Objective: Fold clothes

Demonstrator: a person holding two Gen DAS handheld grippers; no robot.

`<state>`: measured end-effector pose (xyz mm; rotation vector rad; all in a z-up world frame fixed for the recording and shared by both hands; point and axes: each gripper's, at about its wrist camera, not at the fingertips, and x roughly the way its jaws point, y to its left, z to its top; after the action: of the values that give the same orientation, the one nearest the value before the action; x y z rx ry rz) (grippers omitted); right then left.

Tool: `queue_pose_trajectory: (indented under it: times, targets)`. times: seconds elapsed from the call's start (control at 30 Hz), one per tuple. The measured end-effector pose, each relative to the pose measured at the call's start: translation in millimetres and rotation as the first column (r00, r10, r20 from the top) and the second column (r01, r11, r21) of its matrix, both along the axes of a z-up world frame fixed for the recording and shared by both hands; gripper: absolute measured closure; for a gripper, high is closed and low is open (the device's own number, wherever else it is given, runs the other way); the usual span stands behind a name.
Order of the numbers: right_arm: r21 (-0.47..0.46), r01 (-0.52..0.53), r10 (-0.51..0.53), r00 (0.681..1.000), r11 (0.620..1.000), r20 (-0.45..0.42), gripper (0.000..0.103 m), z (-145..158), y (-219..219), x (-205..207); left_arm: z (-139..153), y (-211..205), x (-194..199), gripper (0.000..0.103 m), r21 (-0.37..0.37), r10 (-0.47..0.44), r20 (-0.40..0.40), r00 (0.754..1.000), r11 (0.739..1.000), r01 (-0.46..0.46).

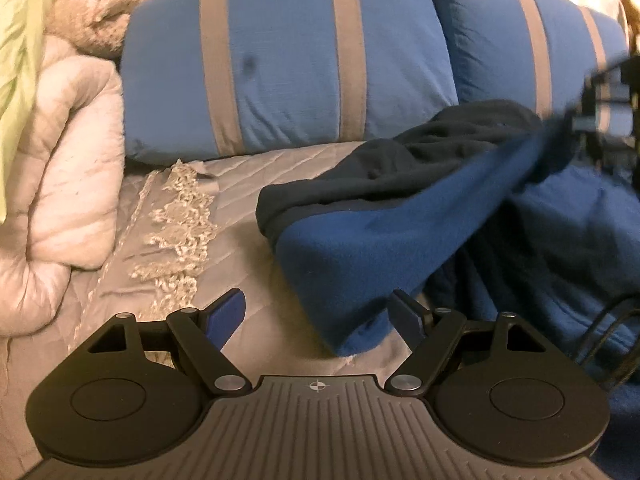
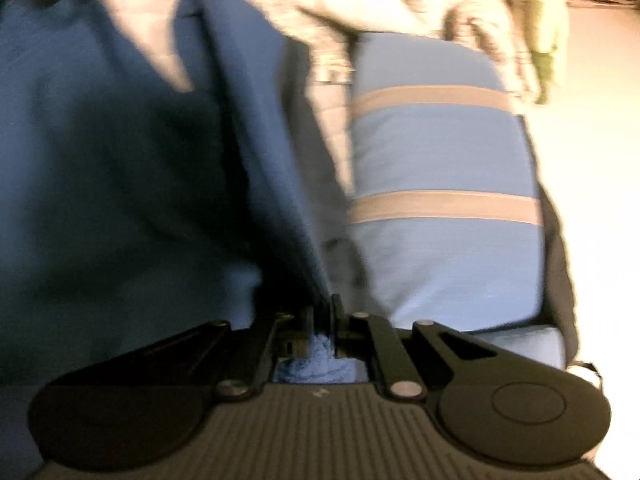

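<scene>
A blue fleece garment [image 1: 360, 256] with a dark navy lining lies bunched on the grey quilted bed [image 1: 240, 184]. Its folded edge reaches down between my left gripper's [image 1: 320, 316] open fingers, which hold nothing. In the left wrist view my right gripper [image 1: 600, 92] shows blurred at the far right, lifting one end of the garment. In the right wrist view my right gripper [image 2: 322, 312] is shut on the blue fleece garment [image 2: 120, 140], which hangs stretched to the left and fills that side.
Two blue pillows with grey stripes [image 1: 288, 60] [image 1: 532, 44] lie at the head of the bed; one shows in the right wrist view [image 2: 440, 152]. A pale pink comforter [image 1: 60, 160] is heaped at the left. Lace trim [image 1: 176, 224] lies on the quilt.
</scene>
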<state>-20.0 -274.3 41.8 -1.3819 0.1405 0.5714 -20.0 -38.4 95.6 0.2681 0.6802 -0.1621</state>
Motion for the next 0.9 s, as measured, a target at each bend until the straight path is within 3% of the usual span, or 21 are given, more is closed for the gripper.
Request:
queue_pose_trajectory:
  times: [0.33,0.47,0.7,0.9]
  targets:
    - [0.054,0.064,-0.074,0.974,0.996,0.212,0.097,75.5,-6.2,18.4,15.4,-36.0,25.2,0.024,-0.041,-0.011,0.030,0.999,0.999,0.012]
    - [0.132,0.131,-0.163,0.946,0.983,0.280,0.097,110.7,-9.2,31.6,18.8,-45.6,27.5,0.024,-0.109,-0.019,0.032,0.999,0.994,0.023]
    - [0.208,0.209,-0.272,0.897,0.955,0.349,0.097,159.3,-25.9,48.7,3.0,-55.2,36.7,0.024,-0.103,-0.037,-0.038,0.999,0.994,0.033]
    - [0.215,0.236,-0.304,0.873,0.948,0.380,0.097,177.3,-46.4,56.7,-8.9,-52.2,46.2,0.024,-0.116,-0.077,-0.089,0.993,0.991,0.067]
